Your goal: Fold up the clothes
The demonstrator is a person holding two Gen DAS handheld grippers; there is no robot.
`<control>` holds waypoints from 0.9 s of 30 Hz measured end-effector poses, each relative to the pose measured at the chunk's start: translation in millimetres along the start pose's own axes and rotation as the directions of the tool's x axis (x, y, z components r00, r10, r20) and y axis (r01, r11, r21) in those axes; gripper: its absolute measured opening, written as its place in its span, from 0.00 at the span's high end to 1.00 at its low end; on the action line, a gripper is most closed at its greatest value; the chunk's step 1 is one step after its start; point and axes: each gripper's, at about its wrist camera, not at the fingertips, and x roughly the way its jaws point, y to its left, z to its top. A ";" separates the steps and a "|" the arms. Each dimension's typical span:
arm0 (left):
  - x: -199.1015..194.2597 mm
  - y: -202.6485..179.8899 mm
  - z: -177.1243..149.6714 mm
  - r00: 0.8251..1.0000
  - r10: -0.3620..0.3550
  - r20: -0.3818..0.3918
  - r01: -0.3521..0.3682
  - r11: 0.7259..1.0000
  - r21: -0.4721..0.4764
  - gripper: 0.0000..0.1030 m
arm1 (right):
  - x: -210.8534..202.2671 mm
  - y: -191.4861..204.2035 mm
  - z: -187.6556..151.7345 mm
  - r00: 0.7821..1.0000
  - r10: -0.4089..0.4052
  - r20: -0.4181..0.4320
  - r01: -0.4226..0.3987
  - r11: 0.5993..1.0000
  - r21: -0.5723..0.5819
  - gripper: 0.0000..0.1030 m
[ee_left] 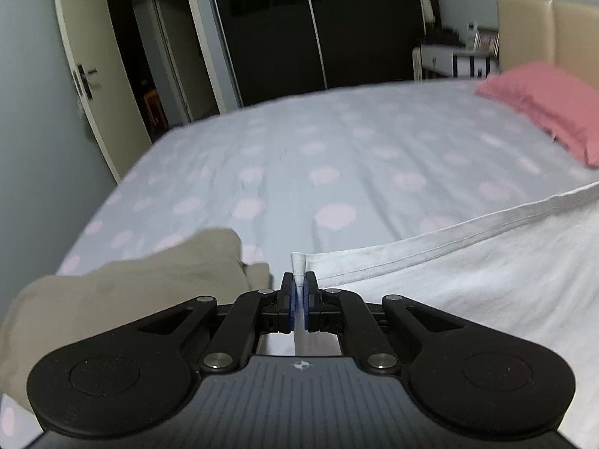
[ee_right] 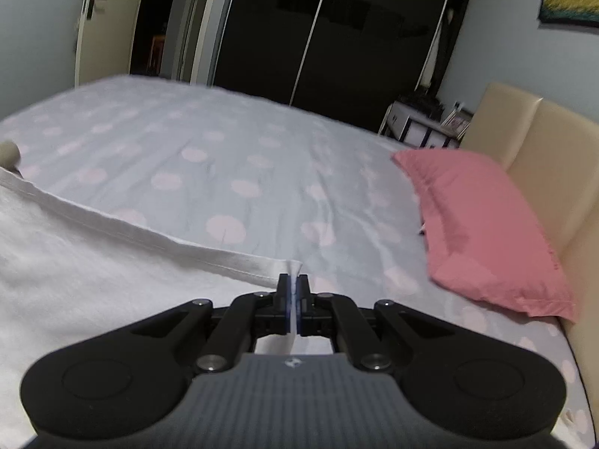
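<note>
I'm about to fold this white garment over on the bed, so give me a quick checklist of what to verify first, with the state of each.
1. Left tongs shut on a corner of the white garment: ok.
2. Right tongs shut on the other corner: ok.
3. Hem between the two corners fairly straight: ok.
4. Sheet ahead free for the fold: ok.
5. Beige cloth beside the left tongs apart from the garment: cannot tell.
6. Pink pillow apart from the garment: ok.
</note>
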 end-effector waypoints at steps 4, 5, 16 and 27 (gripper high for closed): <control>52.4 -12.2 -15.2 0.996 0.015 -0.085 -0.014 1.000 0.018 0.98 | 56.1 18.0 -18.0 0.997 -0.027 -0.068 0.025 0.999 -0.028 0.98; 62.0 -15.0 -19.7 0.995 0.017 -0.101 -0.015 1.000 0.022 0.98 | 67.0 21.3 -23.2 0.996 -0.031 -0.086 0.028 0.999 -0.033 0.98; 99.3 -20.8 -27.5 0.994 0.036 -0.101 -0.037 0.999 -0.011 0.98 | 120.7 32.8 -44.7 0.994 -0.061 -0.092 0.058 0.998 -0.036 0.98; 90.1 -16.6 -32.2 0.988 0.071 -0.138 -0.073 0.997 -0.009 0.79 | 126.6 20.5 -49.4 0.976 -0.131 -0.172 0.129 0.991 -0.026 0.85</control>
